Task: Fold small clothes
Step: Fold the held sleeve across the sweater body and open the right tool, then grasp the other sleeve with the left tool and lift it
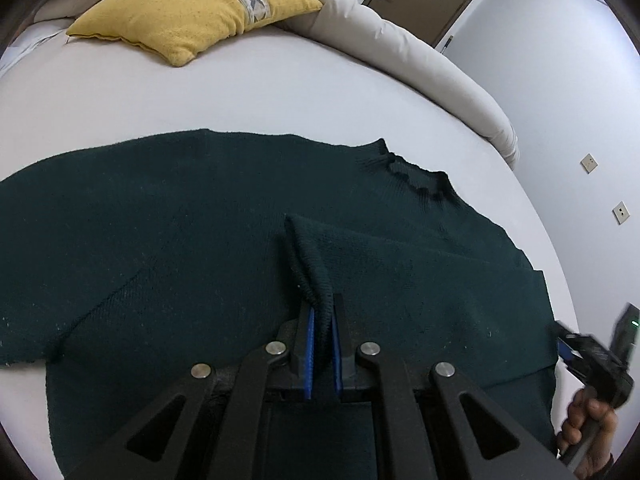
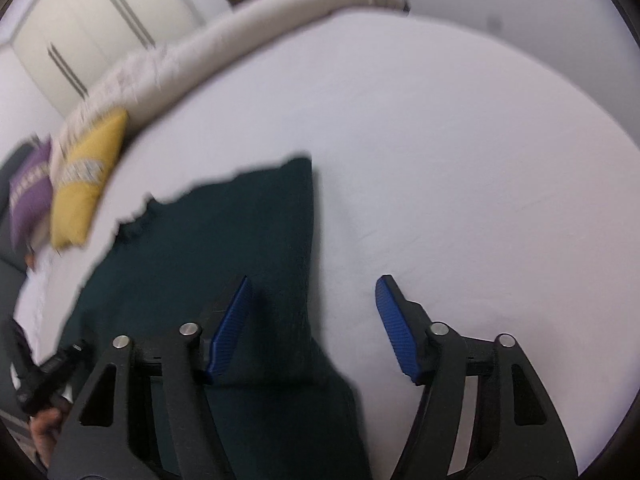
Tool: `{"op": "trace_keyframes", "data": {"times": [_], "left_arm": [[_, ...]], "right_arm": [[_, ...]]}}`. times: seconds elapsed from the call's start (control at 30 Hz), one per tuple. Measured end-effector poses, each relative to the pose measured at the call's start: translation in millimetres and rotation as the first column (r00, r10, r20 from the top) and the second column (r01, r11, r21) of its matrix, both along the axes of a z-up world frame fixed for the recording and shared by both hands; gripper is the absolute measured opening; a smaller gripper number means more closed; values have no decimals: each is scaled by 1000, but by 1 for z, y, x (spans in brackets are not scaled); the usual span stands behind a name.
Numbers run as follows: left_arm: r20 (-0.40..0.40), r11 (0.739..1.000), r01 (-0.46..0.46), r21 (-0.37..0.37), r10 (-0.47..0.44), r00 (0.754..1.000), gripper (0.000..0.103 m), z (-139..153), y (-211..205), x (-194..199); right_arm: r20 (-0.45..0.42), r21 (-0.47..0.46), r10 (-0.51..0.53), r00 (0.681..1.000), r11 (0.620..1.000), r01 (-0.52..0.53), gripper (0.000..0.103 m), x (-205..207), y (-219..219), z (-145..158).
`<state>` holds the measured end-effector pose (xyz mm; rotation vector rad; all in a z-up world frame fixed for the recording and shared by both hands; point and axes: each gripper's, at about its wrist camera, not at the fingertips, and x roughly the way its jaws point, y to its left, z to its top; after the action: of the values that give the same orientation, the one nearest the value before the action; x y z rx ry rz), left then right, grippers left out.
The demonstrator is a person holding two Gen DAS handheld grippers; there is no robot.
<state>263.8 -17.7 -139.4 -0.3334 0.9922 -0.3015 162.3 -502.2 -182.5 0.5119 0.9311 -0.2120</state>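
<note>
On the bed (image 1: pixel 248 92), a dark green sweater (image 1: pixel 160 220) lies flat, lower part cut off; left hand-held gripper (image 1: pixel 321 312) pinches its cuff, right hand-held gripper (image 2: pixel 314 292) blurred, apart.

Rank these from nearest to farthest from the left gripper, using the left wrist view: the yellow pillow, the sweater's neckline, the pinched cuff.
1. Pinched cuff: clamped in the left gripper.
2. Sweater's neckline: up and to the right, on the bed.
3. Yellow pillow: far end of the bed, upper left.
</note>
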Motion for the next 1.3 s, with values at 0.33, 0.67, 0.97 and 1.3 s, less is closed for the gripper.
{"op": "trace_keyframes", "data": {"times": [0.33,0.67,0.97,1.3], "left_arm": [[88,998,45,32,-48,995,8,17,-14,-1],[61,999,53,8,-53,997,8,-4,-10,14],[61,999,52,6,-53,997,17,-11,-7,15],[152,993,-112,-40,117,981,67,42,104,-40]], "right_arm": [[51,-46,29,998,999,-27,5,0,2,14],[-6,-64,29,1000,998,-29,8,-2,-2,-7],[45,-180,51,998,983,-42,21,17,29,22],[102,-208,57,993,977,-35,60,-3,48,45]]}}
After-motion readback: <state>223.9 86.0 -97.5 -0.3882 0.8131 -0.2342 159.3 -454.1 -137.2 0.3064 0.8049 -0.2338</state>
